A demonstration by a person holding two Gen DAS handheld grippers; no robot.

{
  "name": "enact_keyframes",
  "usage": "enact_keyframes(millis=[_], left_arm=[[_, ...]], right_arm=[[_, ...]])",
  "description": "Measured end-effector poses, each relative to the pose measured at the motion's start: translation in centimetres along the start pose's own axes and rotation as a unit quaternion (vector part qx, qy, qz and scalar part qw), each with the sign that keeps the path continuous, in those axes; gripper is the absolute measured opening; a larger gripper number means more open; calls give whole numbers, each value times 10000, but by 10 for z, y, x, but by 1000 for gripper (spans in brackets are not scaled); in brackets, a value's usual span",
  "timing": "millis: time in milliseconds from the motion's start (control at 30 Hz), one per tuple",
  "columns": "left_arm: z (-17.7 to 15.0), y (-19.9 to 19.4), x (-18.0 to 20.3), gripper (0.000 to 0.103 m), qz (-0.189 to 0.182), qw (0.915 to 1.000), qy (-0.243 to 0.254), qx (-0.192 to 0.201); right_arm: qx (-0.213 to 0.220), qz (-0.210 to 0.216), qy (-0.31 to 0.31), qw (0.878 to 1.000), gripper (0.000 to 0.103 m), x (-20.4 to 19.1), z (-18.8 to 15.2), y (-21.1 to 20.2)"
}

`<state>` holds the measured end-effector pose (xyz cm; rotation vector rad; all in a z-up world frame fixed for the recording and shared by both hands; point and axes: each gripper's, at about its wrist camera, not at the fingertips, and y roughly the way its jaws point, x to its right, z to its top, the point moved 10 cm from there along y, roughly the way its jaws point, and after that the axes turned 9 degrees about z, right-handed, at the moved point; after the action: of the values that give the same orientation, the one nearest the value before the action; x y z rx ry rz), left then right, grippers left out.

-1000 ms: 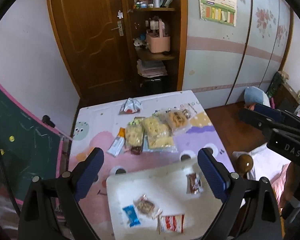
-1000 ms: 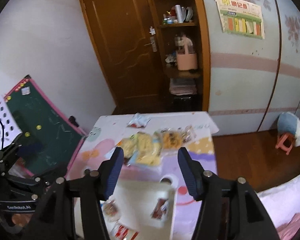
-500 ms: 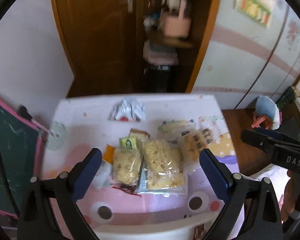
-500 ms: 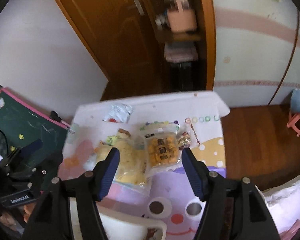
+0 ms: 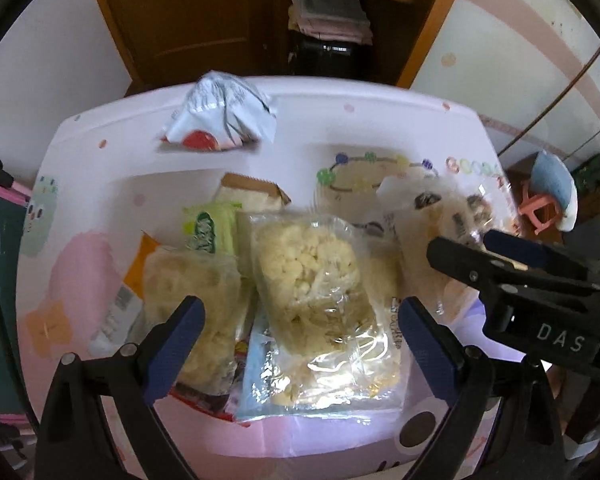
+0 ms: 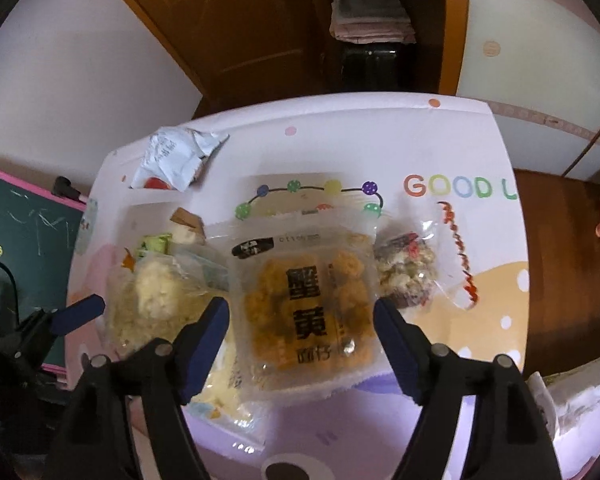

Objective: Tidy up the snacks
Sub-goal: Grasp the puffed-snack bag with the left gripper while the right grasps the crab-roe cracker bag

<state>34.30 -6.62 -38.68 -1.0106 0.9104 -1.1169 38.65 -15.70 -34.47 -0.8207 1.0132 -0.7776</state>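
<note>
A pile of snack bags lies on the pastel cartoon table (image 5: 320,120). My left gripper (image 5: 300,332) is open, its fingers either side of a clear bag of pale puffed snacks (image 5: 312,276). My right gripper (image 6: 300,332) is open, straddling a clear bag of orange fried snacks with black lettering (image 6: 304,304); it also shows in the left wrist view (image 5: 512,264). A bag of mixed nut bits (image 6: 408,276) lies to the right of the orange bag. A second pale bag (image 5: 196,300) lies to the left.
A crumpled white and red wrapper (image 5: 220,116) lies at the table's far side. A green packet (image 5: 208,228) and an orange-white packet (image 5: 128,296) sit at the pile's left. A green chalkboard (image 6: 24,232) stands left. Wooden door and shelves (image 6: 360,20) stand behind.
Both grippers have moved forward and down over the table onto the snack pile. The white tray with small snacks has dropped out of view.
</note>
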Motion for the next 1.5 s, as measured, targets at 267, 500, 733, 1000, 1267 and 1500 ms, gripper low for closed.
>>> enact_keyframes(millis=[267, 500, 733, 1000, 1267, 1500], left_arm=[[2, 14, 6, 96, 81, 9999, 65, 77], [-5, 18, 15, 90, 43, 9999, 148, 1], [-11, 18, 17, 57, -326, 9993, 81, -149], [-20, -17, 0, 55, -759, 9971, -101, 13], [-33, -94, -31, 55, -1038, 9928, -325, 505], [-60, -175, -71, 55, -815, 9892, -508, 1109]], right_arm=[[-185, -110, 9, 9998, 82, 3, 4, 19], [-509, -402, 73, 9979, 89, 3, -1, 33], [-542, -356, 209, 9977, 72, 1, -10, 40], [-319, -122, 306, 9989, 68, -10, -16, 9], [210, 345, 360, 9985, 68, -44, -27, -55], [817, 390, 185, 9957, 68, -82, -58, -128]])
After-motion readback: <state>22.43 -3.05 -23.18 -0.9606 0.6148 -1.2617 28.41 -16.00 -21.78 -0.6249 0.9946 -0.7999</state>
